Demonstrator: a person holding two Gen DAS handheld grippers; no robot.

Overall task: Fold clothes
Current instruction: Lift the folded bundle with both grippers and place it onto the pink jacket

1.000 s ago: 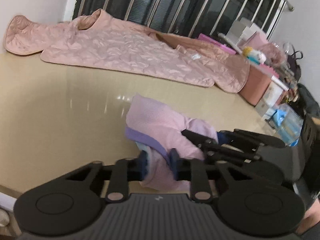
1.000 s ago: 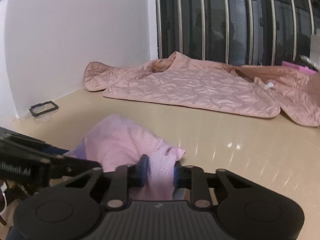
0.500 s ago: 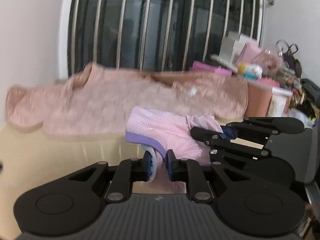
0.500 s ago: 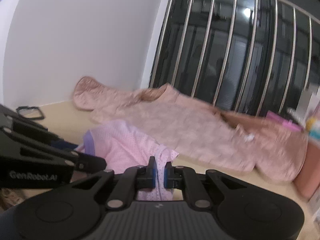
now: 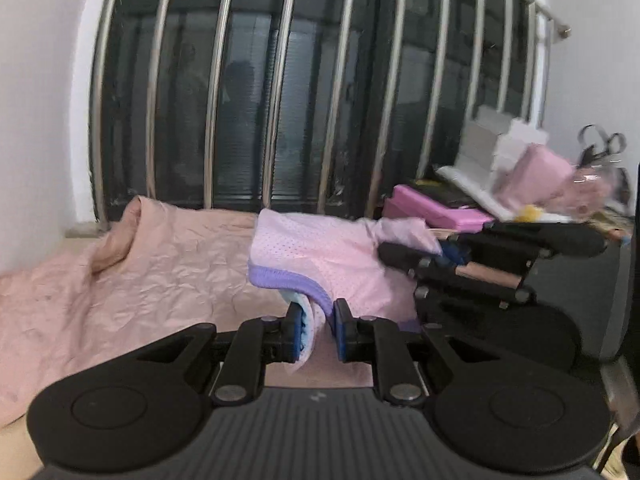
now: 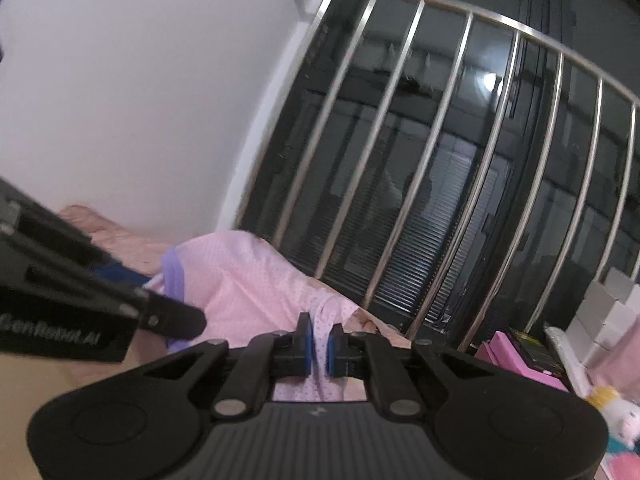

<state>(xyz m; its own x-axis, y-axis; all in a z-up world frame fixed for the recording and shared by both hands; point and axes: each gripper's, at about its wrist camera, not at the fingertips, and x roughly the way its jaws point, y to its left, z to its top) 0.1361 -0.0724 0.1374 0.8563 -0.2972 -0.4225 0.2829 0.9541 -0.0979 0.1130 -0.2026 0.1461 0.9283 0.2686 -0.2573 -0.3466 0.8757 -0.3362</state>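
Note:
A small pink mesh garment with a purple band hangs in the air, held by both grippers. My left gripper is shut on its purple-edged hem. My right gripper is shut on another part of the same garment. The right gripper shows at the right of the left wrist view, and the left gripper at the left of the right wrist view. Both grippers are close together, lifted off the table.
A large pink quilted jacket lies spread behind, below a barred dark window. Pink and white boxes and clutter stand at the right. A white wall is at the left.
Both grippers closed on the pink garment and lifted it off the table; the views have tilted up toward the window.

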